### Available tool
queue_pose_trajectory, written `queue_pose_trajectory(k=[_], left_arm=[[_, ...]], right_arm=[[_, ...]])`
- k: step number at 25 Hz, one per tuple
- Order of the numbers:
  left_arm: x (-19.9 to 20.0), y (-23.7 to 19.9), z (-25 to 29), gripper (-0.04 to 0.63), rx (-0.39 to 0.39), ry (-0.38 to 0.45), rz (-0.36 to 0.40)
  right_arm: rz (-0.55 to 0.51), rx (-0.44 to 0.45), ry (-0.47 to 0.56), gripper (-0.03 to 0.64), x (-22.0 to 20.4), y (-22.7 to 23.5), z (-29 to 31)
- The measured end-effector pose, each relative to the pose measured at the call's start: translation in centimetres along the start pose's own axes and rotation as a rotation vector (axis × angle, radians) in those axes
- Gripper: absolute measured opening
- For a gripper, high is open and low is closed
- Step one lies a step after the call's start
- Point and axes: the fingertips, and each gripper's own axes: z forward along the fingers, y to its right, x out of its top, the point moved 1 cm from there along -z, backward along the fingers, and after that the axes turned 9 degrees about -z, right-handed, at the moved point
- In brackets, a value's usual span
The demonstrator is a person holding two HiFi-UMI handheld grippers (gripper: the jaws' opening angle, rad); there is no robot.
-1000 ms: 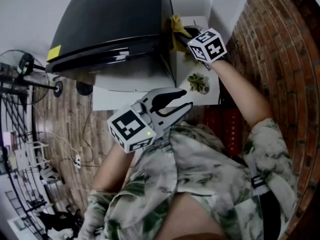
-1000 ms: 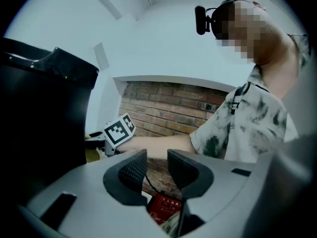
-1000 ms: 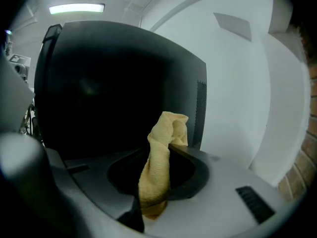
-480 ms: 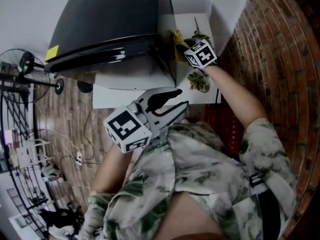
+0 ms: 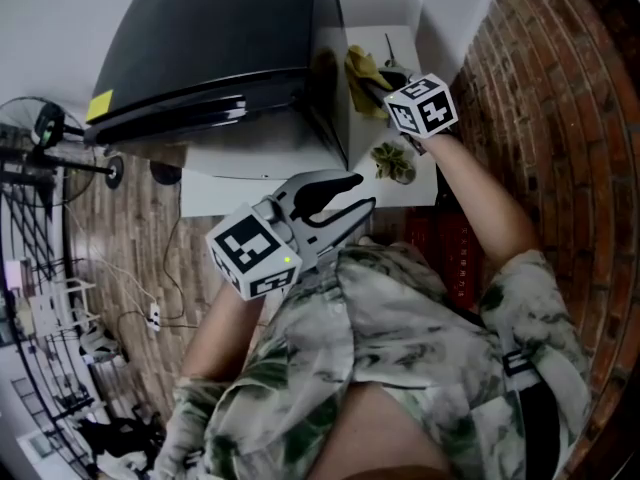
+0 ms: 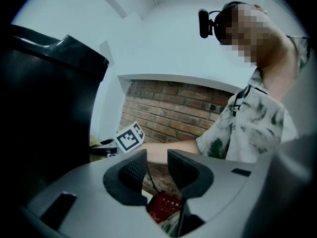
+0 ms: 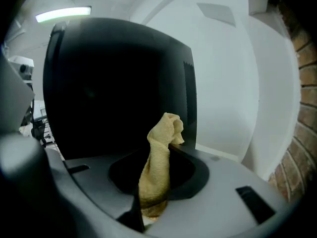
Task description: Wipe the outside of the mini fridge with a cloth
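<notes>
Right tongs [image 5: 380, 83] are pinching the yellow cloth [image 5: 362, 68] and holding it just beside the black fridge's [image 5: 210, 48] side, seemingly ready to rub it, while the left tongs [image 5: 345, 196] are hanging by the person's chest, jaws narrowly apart, empty.

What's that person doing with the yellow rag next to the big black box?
A person is cleaning a black mini fridge. The right gripper is shut on a yellow cloth, held up by the fridge's side wall. The left gripper hangs near the person's chest, jaws apart and empty.
</notes>
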Motion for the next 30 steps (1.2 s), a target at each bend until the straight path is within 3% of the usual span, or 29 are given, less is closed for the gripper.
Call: queue_pose_trajectory(k=[8,13,17,30], left_arm=[[-0.8,-0.1,0.5,0.12,-0.032,-0.001,-0.012],[-1.3,-0.2,0.6,0.12,-0.037,0.004,-0.024],[-1.6,0.4,0.5,0.12,-0.039,0.009,-0.031],[-3.0,0.0,-0.7,0.12,0.023,0.011,-0.069]], right_arm=[[-0.089,-0.004,0.213,0.095,10.9,-1.9,-7.5],[-0.125,0.034,0.29,0.095,14.7,-4.8,-10.2],[-0.131,0.067,0.255,0.095,13.3,-6.6,-9.2],[-0.092,0.102,0.065,0.095,2.1,-8.0,-2.9]])
